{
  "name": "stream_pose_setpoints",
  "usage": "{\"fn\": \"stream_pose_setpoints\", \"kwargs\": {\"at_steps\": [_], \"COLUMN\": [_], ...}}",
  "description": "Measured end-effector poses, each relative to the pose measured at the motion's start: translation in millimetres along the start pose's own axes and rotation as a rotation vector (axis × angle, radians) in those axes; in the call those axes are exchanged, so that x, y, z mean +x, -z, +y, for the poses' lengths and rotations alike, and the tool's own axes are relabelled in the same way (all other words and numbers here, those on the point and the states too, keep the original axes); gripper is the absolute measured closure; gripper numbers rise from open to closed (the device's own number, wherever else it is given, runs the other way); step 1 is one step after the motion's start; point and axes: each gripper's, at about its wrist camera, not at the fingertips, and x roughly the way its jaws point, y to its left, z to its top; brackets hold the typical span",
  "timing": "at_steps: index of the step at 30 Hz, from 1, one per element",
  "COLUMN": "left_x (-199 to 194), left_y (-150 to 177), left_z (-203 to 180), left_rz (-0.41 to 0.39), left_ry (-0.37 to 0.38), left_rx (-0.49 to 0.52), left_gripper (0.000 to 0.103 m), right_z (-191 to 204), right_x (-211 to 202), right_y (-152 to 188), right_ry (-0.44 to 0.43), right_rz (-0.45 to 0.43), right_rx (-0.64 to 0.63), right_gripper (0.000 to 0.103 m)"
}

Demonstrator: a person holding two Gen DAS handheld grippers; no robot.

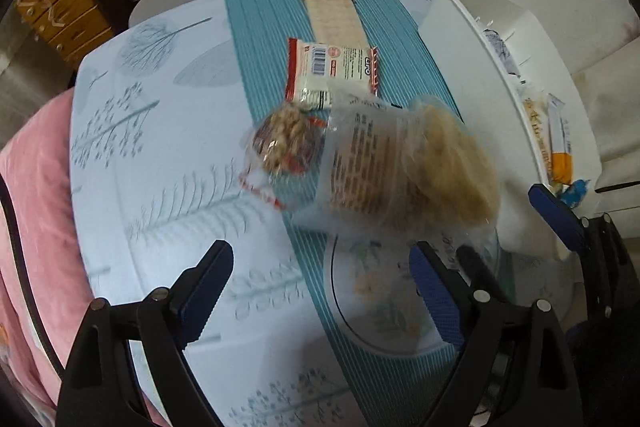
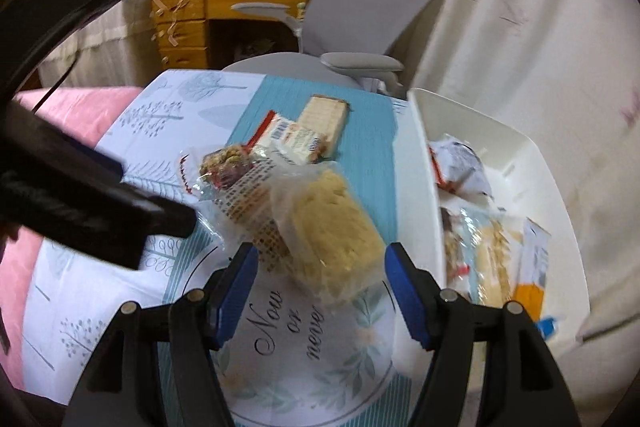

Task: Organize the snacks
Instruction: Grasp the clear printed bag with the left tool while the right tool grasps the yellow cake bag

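While blurred by motion, clear cracker bag (image 2: 328,227) between spread fingers of right hand-held gripper (image 2: 320,291), contact unclear; left hand-held gripper (image 1: 320,291) gaping, empty.

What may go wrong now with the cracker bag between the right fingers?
The right gripper is open around the cracker bag, whose slippery film could slide out as it closes. The bag overlaps the nut pack, which may get dragged. The white bin wall beside it could catch the bag.
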Motion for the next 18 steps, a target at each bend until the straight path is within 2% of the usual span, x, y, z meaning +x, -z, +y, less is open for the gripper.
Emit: {"fn": "stream_pose_setpoints", "kwargs": {"at_steps": [8, 13, 18], "left_x": [24.3, 41.4, 53.3], "left_y": [-29.1, -39.4, -45.9], "left_z": [-5.2, -16.0, -26.7], "left_rz": [0.049, 0.088, 0.113], "left_ry": [0.052, 0.037, 0.025], "left_rx": [0.019, 0.058, 0.074], "left_gripper": [0.014, 0.014, 0.014], "right_z": [11.0, 14.9, 14.7], "right_x": [12.1, 22.3, 31.6], "right_y": [-5.4, -2.3, 0.6], "right_ry": [0.004, 0.032, 0.030], "right_rz": [0.002, 0.049, 0.086], "right_rx": [-0.098, -0.149, -0.136], "right_gripper": [0.037, 0.037, 0.043]}}
